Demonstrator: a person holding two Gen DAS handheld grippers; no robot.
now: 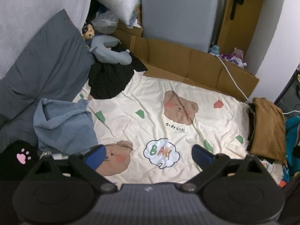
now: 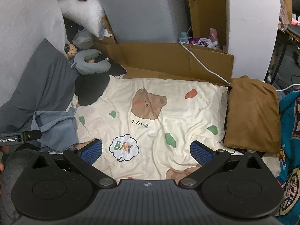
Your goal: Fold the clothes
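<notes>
A crumpled light blue garment point(image 1: 63, 125) point(image 2: 56, 127) lies at the left edge of the cream bear-print sheet point(image 1: 168, 97) point(image 2: 168, 97). A black garment point(image 1: 108, 80) point(image 2: 90, 88) lies heaped at the far left. A folded brown garment point(image 1: 268, 127) point(image 2: 253, 116) rests on a dark folded piece at the right edge. My left gripper point(image 1: 148, 155) hovers open over the near sheet, its left finger close to the blue garment. My right gripper point(image 2: 146, 152) is open above the sheet, holding nothing. The left gripper's body point(image 2: 20, 137) shows at the right wrist view's left edge.
A dark grey pillow point(image 1: 43, 71) leans on the left wall. A grey neck pillow point(image 1: 110, 52) and a small doll point(image 1: 88, 32) sit at the back left. Flattened cardboard point(image 1: 187, 61) with a white cable point(image 1: 232, 78) borders the far side. A teal patterned cloth point(image 2: 290, 140) lies right.
</notes>
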